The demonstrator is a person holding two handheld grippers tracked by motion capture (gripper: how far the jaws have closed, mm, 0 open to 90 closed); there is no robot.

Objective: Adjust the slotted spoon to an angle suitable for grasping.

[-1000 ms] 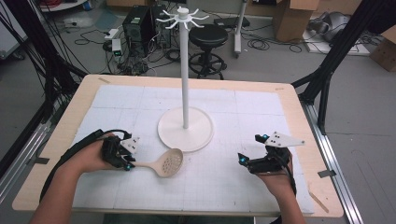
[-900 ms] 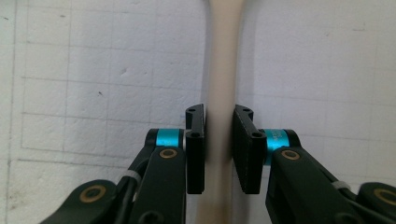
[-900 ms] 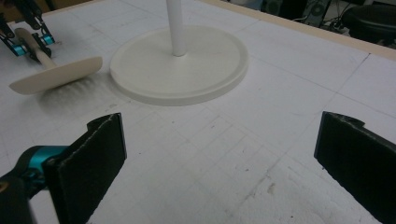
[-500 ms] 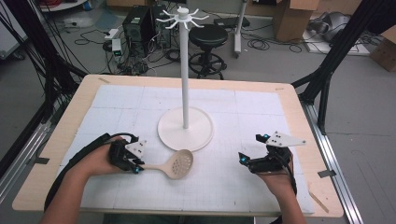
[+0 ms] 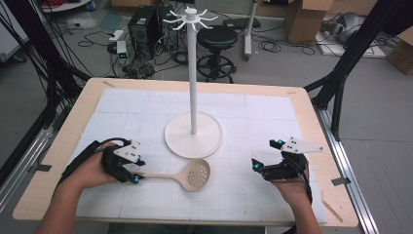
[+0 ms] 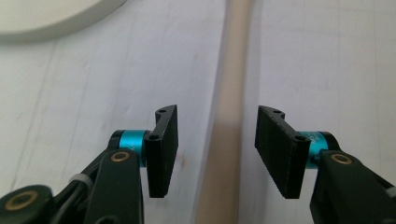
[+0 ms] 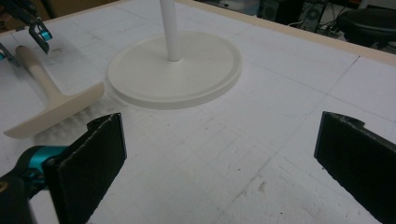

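A beige slotted spoon (image 5: 195, 174) lies flat on the white mat, with its head just in front of the base of a white hook stand (image 5: 193, 135). My left gripper (image 5: 136, 174) is open and straddles the spoon's handle (image 6: 233, 70). In the left gripper view (image 6: 218, 112) there is a gap between each jaw and the handle. My right gripper (image 5: 266, 155) rests at the right of the mat, wide open with nothing in it (image 7: 223, 121). It faces the stand base (image 7: 173, 70) and the spoon (image 7: 51, 107).
The stand's thin pole (image 5: 193, 73) rises from the middle of the mat and carries a ring of hooks (image 5: 190, 17) on top. The wooden table edge (image 5: 311, 126) frames the mat. Stools, cables and boxes are on the floor beyond.
My left gripper and the spoon have slid right, so the spoon head now lies close to the stand base. The right gripper has stayed put.
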